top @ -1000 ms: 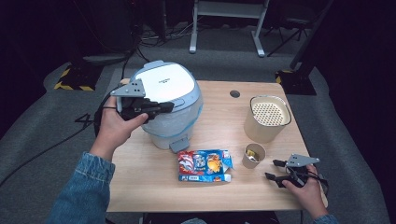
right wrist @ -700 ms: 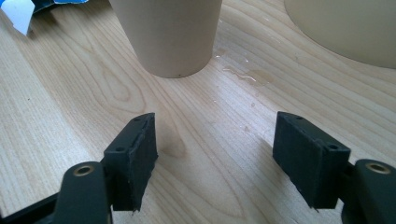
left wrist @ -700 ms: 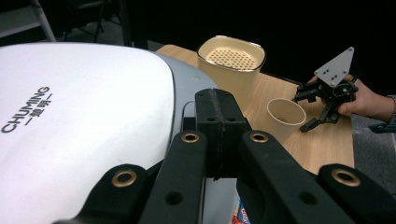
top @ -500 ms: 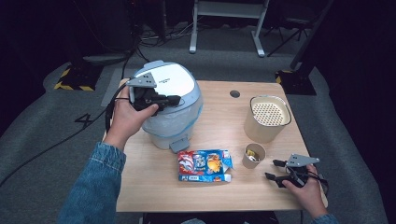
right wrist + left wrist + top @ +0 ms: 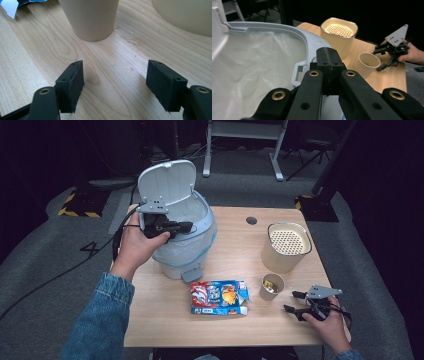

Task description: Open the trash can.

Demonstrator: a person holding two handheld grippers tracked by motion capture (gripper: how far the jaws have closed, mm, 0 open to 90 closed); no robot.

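Observation:
A pale blue pedal bin (image 5: 185,247) stands at the table's left, its lid (image 5: 167,182) swung up and back. Inside is a white plastic liner (image 5: 249,65). My left gripper (image 5: 189,226) is shut with nothing in it, and its joined jaws (image 5: 329,60) reach over the bin's rim (image 5: 294,35). My right gripper (image 5: 292,302) rests open on the wood at the front right, its jaws (image 5: 117,82) spread wide. A small paper cup (image 5: 91,17) stands just ahead of them. A colourful snack packet (image 5: 218,297) lies flat in front of the bin.
A tall beige container (image 5: 287,245) with a perforated insert stands at the right, behind the paper cup (image 5: 271,287). A small wet patch (image 5: 132,40) lies on the wood between cup and container. The bin's pedal (image 5: 191,276) juts toward the packet.
The bin's lid has swung from closed to fully open. My left gripper has shifted right and now sits over the rim. The right gripper has stayed in place.

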